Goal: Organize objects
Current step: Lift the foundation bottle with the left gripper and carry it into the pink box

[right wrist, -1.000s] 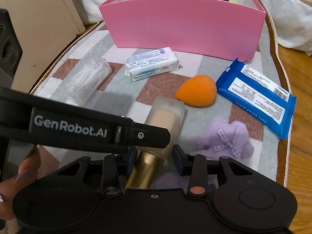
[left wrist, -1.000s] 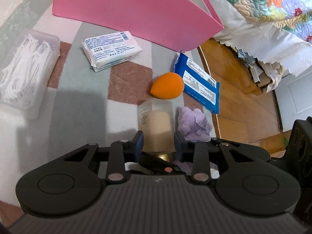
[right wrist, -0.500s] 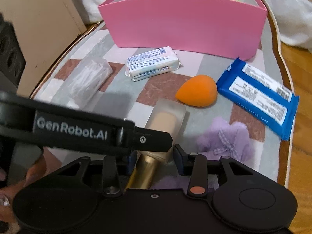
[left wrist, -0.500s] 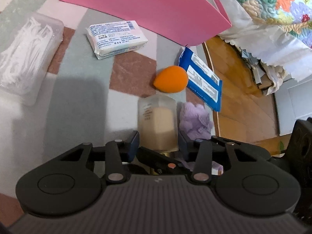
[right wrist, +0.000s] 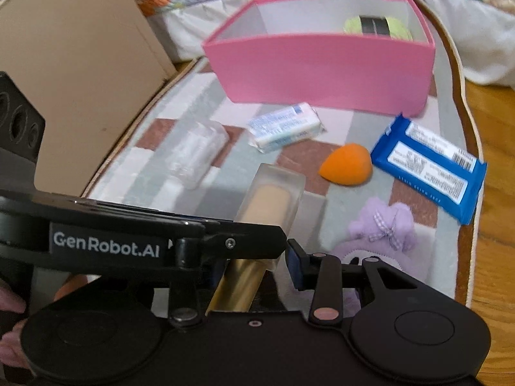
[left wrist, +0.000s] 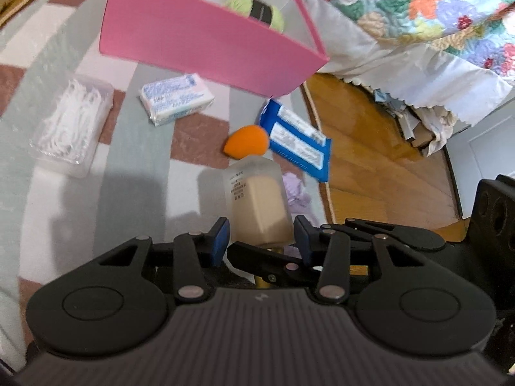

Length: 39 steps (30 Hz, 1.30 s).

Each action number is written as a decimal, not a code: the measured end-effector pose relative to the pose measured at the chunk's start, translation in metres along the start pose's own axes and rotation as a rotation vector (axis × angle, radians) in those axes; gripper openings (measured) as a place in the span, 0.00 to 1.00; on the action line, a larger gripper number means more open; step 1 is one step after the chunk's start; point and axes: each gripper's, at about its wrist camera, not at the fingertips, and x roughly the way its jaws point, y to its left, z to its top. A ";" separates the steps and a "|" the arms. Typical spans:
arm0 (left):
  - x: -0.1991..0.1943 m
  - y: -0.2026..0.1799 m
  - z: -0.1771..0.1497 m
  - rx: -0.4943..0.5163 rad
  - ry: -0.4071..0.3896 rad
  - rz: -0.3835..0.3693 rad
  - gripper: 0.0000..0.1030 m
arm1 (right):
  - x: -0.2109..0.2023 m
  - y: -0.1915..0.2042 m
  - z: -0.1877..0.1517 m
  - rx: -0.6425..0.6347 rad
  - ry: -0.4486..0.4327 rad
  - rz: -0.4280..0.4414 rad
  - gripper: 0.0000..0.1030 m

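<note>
A clear box of white floss picks (left wrist: 69,125) lies at the left of the checked mat (left wrist: 138,173); beside it a white tissue pack (left wrist: 177,98), then an orange sponge (left wrist: 247,144) touching a blue wipes pack (left wrist: 296,140); the pink box (left wrist: 206,40) stands behind. The left gripper (left wrist: 261,238) clamps the frosted foundation bottle (left wrist: 259,204); the right gripper (right wrist: 257,262) stands apart around its gold cap (right wrist: 239,284), beside a purple plush (right wrist: 383,228).
</note>
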 end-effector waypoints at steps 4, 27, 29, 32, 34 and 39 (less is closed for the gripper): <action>-0.022 -0.014 0.005 0.002 -0.039 -0.004 0.41 | -0.022 0.011 0.004 -0.054 -0.043 -0.006 0.44; -0.103 -0.088 0.153 0.111 -0.129 0.083 0.41 | -0.100 0.055 0.158 -0.211 -0.089 -0.064 0.43; -0.099 -0.079 0.167 0.087 -0.133 0.076 0.41 | -0.095 0.056 0.175 -0.222 -0.073 -0.071 0.43; -0.086 -0.063 0.182 0.047 -0.149 0.075 0.41 | -0.080 0.053 0.195 -0.231 -0.045 -0.070 0.43; -0.074 -0.054 0.191 0.034 -0.161 0.079 0.41 | -0.067 0.049 0.204 -0.237 -0.039 -0.072 0.43; -0.033 -0.031 0.217 0.009 -0.144 0.065 0.41 | -0.026 0.025 0.224 -0.206 -0.062 -0.054 0.43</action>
